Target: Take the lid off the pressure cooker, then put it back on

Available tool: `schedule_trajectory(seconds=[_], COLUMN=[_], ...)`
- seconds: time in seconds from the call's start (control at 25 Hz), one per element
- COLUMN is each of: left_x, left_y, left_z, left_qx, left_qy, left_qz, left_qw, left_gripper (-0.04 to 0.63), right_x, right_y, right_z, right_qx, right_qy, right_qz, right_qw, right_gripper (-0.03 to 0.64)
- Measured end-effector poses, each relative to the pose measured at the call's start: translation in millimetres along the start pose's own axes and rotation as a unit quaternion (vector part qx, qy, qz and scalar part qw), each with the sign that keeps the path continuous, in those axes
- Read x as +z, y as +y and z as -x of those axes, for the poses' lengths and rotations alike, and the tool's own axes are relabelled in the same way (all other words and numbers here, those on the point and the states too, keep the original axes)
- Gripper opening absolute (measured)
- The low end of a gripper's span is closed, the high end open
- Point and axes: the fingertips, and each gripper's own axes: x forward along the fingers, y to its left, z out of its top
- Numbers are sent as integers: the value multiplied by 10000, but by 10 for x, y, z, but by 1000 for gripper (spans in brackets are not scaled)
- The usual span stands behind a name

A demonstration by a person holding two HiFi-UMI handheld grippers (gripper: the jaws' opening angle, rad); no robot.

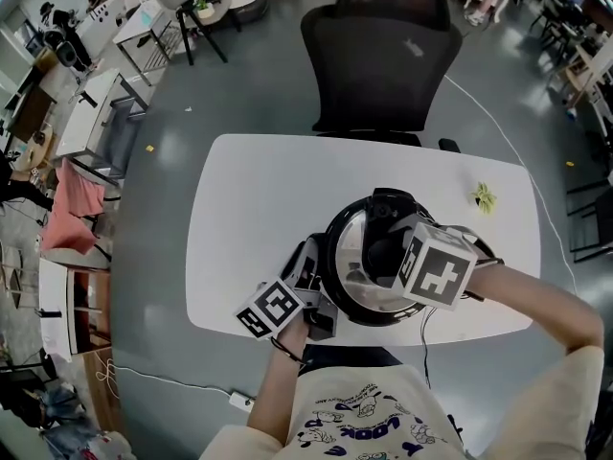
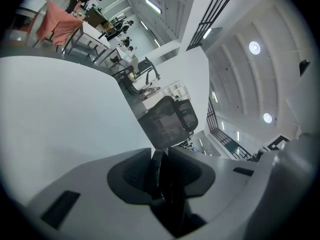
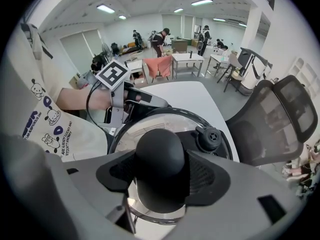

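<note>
Black chair point(image 1: 383, 56) behind white table point(image 1: 259, 209)

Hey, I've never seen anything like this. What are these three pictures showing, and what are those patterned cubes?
A person holds two hand tools; the cubes are part of those tools. One picture is from a head camera looking down; the others ride on each tool. On the white table stand a pressure cooker and a small yellow thing. The left tongs pinch a dark part, apparently its side handle; the right tongs grip the black knob on its lid.
</note>
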Motion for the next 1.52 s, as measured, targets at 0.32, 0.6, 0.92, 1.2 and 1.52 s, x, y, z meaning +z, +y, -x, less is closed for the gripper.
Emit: schedule_trajectory(seconds=[0.32, 0.6, 0.92, 1.2, 1.52], left_x=[-6, 7, 1, 23, 3], left_y=[-27, -12, 5, 35, 20], left_z=[22, -11, -11, 19, 31], left_qx=[-2, -14, -8, -1, 11], left_qy=[-57, -43, -50, -84, -158], left_qz=[11, 26, 16, 2, -42], left_qw=[10000, 10000, 10000, 10000, 9999], left_gripper=[117, 115, 115, 115, 115], right_x=[-20, 1, -6, 19, -28], right_y=[18, -44, -95, -139, -216], right_z=[31, 18, 12, -1, 48], right_qx=[-51, -172, -450, -695, -1057], right_qy=[44, -67, -273, -362, -462], right_qz=[-265, -601, -1244, -1770, -2589], right_qw=[9996, 9980, 9908, 9811, 9590], right_gripper=[310, 310, 311, 311, 311])
